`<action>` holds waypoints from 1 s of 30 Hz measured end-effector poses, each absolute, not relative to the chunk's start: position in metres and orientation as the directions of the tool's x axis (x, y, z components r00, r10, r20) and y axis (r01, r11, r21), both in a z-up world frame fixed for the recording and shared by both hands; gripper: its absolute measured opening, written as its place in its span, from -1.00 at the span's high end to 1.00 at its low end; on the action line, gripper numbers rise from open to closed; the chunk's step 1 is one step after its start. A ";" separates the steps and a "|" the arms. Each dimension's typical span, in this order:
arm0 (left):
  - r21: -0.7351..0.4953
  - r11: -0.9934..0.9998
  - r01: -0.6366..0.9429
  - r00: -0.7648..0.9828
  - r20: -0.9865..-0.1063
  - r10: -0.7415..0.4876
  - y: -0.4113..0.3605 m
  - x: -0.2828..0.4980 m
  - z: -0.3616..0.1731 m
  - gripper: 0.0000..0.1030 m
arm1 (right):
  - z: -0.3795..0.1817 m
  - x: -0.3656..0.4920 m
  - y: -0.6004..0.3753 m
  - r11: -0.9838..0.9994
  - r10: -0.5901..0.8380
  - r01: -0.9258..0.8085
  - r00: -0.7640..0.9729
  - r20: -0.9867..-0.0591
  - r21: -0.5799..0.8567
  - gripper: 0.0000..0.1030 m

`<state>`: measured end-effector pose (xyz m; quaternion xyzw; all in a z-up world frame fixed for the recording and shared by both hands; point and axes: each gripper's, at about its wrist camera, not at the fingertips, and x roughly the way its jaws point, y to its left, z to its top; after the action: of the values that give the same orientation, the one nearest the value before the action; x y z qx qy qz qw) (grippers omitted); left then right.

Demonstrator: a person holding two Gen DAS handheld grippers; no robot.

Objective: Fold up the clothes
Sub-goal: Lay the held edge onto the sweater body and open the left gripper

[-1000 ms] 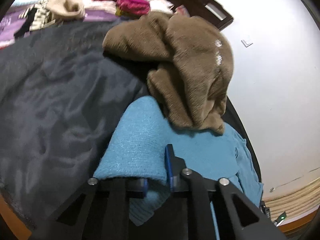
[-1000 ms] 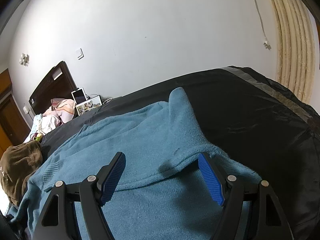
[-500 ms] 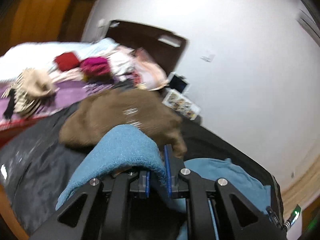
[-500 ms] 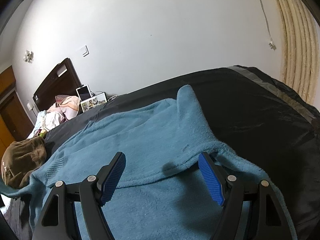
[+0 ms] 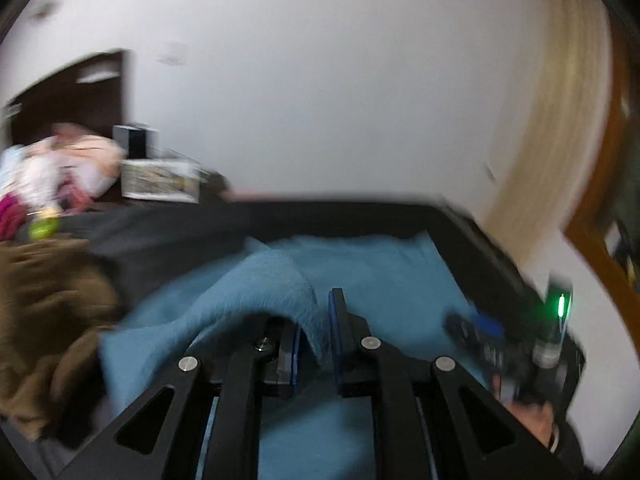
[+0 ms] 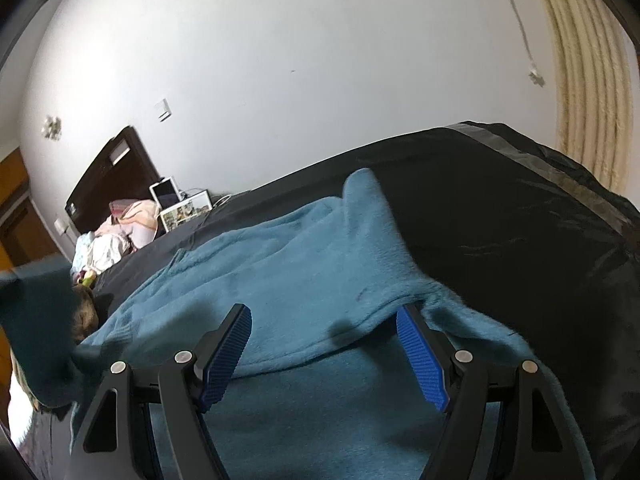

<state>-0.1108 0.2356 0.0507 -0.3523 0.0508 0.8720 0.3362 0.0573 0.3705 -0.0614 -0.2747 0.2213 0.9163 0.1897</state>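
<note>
A blue fleece garment (image 6: 304, 264) lies spread on a black cover (image 6: 500, 208) on the bed. My left gripper (image 5: 314, 320) is shut on a fold of the blue garment (image 5: 272, 280) and holds it lifted over the rest of the garment. The lifted part shows at the left edge of the right wrist view (image 6: 36, 320). My right gripper (image 6: 324, 344) is open, its blue pads on either side of a folded edge of the garment, low over the cloth. The right gripper also shows in the left wrist view (image 5: 500, 340).
A brown garment (image 5: 44, 312) lies bunched at the left on the black cover. Pink and white clothes (image 6: 120, 228), a tablet and a picture box (image 6: 184, 208) sit by the dark headboard (image 6: 112, 176). A white wall runs behind; cream curtain (image 6: 580, 60) hangs at right.
My left gripper has swung the held blue cloth up and over to the right, away from the brown garment, toward the right gripper. The right gripper has stayed open in place.
</note>
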 end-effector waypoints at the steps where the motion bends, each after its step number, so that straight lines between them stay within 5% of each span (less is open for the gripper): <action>1: -0.125 -0.749 -0.651 -0.487 -0.688 0.538 0.252 -0.110 0.037 0.33 | -0.061 0.058 0.372 -0.826 0.229 -0.474 -0.777 -0.586 0.307 -0.50; 4: -0.075 -0.723 -0.686 -0.435 -0.754 0.491 0.275 -0.101 0.004 -0.35 | -0.061 0.061 0.376 -0.816 0.234 -0.484 -0.777 -0.584 0.317 -0.50; 9: -0.102 -0.699 -0.708 -0.412 -0.744 0.526 0.260 -0.080 -0.007 -0.54 | -0.061 0.061 0.375 -0.825 0.218 -0.463 -0.789 -0.574 0.325 -0.50; 14: -0.225 -0.710 -0.667 -0.418 -0.676 0.607 0.206 -0.066 0.001 -0.56 | -0.055 0.060 0.363 -0.865 0.169 -0.379 -0.838 -0.519 0.329 -0.50; 21: -0.290 -0.808 -0.513 -0.517 -0.647 0.561 0.119 -0.076 0.002 -0.56 | -0.048 0.046 0.327 -0.929 0.062 -0.241 -0.850 -0.523 0.281 -0.50; 30: -0.407 -0.815 -0.412 -0.568 -0.585 0.580 0.054 -0.088 0.001 -0.56 | -0.031 0.022 0.175 -0.943 -0.231 0.330 -0.739 -0.632 -0.041 -0.50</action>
<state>-0.0881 0.0535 0.0006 -0.3692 -0.1131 0.8781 0.2824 0.0222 0.1745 -0.0311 -0.3279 -0.0750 0.9296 -0.1509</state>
